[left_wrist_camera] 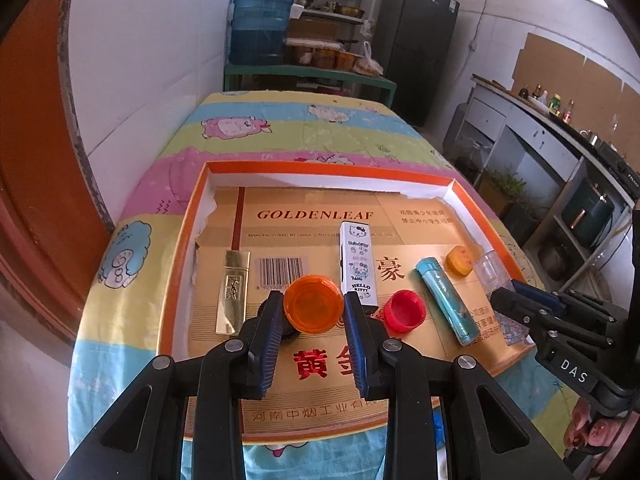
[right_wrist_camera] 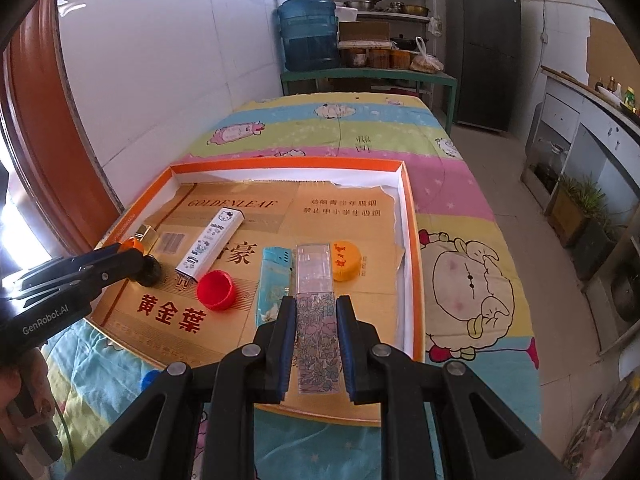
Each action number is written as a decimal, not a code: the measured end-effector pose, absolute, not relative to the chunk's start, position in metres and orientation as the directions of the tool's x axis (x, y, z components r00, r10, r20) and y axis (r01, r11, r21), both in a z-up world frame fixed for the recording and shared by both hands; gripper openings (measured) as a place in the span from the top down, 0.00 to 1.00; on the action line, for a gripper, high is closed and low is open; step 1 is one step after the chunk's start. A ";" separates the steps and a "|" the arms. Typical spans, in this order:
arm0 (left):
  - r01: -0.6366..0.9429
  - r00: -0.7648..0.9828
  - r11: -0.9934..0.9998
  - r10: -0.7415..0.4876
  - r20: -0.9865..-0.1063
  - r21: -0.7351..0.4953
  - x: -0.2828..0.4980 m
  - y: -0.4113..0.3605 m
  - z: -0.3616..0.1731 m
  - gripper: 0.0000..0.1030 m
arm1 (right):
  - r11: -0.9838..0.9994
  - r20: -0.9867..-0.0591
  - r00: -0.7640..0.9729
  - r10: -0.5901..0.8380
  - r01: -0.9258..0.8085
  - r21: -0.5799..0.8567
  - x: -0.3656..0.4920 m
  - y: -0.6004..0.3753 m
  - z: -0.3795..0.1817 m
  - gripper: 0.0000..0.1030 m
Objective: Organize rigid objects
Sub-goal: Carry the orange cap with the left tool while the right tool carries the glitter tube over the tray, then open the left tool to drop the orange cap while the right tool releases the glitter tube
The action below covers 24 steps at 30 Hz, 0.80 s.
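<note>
Two grippers are working over one shallow orange-rimmed tray (left_wrist_camera: 460, 188) lined with flattened gold carton, sitting on a table under a cartoon-print cloth (left_wrist_camera: 280, 128).

Left wrist view: the left gripper (left_wrist_camera: 314, 310) is clamping an orange bottle cap (left_wrist_camera: 314, 309) between its blue pads, jaws narrowed onto the cap's sides, above the near middle of the tray. Lying on the liner are a gold lighter (left_wrist_camera: 233, 298) at the left, a white Hello Kitty lighter (left_wrist_camera: 358, 264) just beyond the cap, a red cap (left_wrist_camera: 405, 311) to its right, then a teal lighter (left_wrist_camera: 447, 300) and a yellow-orange cap (left_wrist_camera: 460, 260) near the right wall. The right gripper (left_wrist_camera: 516, 292) is entering from the right edge, pinching a clear floral lighter (left_wrist_camera: 490, 274). Fingers of a person's hand (left_wrist_camera: 588, 428) are showing below it.

Right wrist view: the right gripper (right_wrist_camera: 316, 344) is squeezing the clear floral lighter (right_wrist_camera: 314, 280) lengthwise between its narrowed jaws, the lighter pointing away over the tray's right part, just beside the teal lighter (right_wrist_camera: 272, 280) and the yellow-orange cap (right_wrist_camera: 346, 260). The red cap (right_wrist_camera: 216, 290) and the Hello Kitty lighter (right_wrist_camera: 210, 246) are lying further left. The left gripper (right_wrist_camera: 132, 254) is reaching in from the left with the orange cap (right_wrist_camera: 134, 244) mostly hidden behind its black fingers. A blue water jug (right_wrist_camera: 308, 34) is standing on a green stand beyond the table.
</note>
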State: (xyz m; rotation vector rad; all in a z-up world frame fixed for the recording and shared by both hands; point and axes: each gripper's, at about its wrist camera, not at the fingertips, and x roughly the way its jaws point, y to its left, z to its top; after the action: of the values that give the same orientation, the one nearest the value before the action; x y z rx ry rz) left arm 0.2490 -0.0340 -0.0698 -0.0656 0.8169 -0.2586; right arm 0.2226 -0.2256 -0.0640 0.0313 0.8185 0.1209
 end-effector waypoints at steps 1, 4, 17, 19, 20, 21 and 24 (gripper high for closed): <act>0.206 0.652 0.965 -0.257 -0.713 -0.160 0.249 -0.035 -0.071 0.70 | 0.993 -0.728 0.675 0.120 -0.095 0.076 0.223 -0.226 -0.066 0.80; 0.241 0.636 0.957 -0.282 -0.718 -0.161 0.247 -0.045 -0.072 0.70 | 0.992 -0.734 0.668 0.124 -0.094 0.083 0.226 -0.226 -0.070 0.80; 0.283 0.578 0.951 -0.275 -0.769 -0.127 0.250 -0.067 -0.091 0.70 | 0.992 -0.751 0.648 0.129 -0.094 0.089 0.231 -0.226 -0.080 0.80; 0.285 0.573 0.950 -0.276 -0.772 -0.128 0.250 -0.067 -0.093 0.70 | 0.992 -0.752 0.647 0.128 -0.093 0.089 0.231 -0.227 -0.081 0.80; 0.285 0.570 0.950 -0.275 -0.774 -0.127 0.251 -0.068 -0.094 0.70 | 0.992 -0.751 0.647 0.128 -0.093 0.089 0.231 -0.227 -0.081 0.80; 0.285 0.569 0.950 -0.273 -0.776 -0.125 0.251 -0.068 -0.095 0.70 | 0.992 -0.751 0.648 0.128 -0.094 0.088 0.232 -0.227 -0.080 0.80; 0.286 0.570 0.950 -0.272 -0.775 -0.123 0.251 -0.069 -0.095 0.70 | 0.992 -0.751 0.648 0.126 -0.095 0.084 0.232 -0.226 -0.081 0.80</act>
State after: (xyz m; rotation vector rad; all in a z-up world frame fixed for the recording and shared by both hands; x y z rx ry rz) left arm 0.2514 -0.0687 -0.0954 0.0173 0.9070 -0.3274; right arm 0.2321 -0.2262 -0.0807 0.0382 0.8569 0.1254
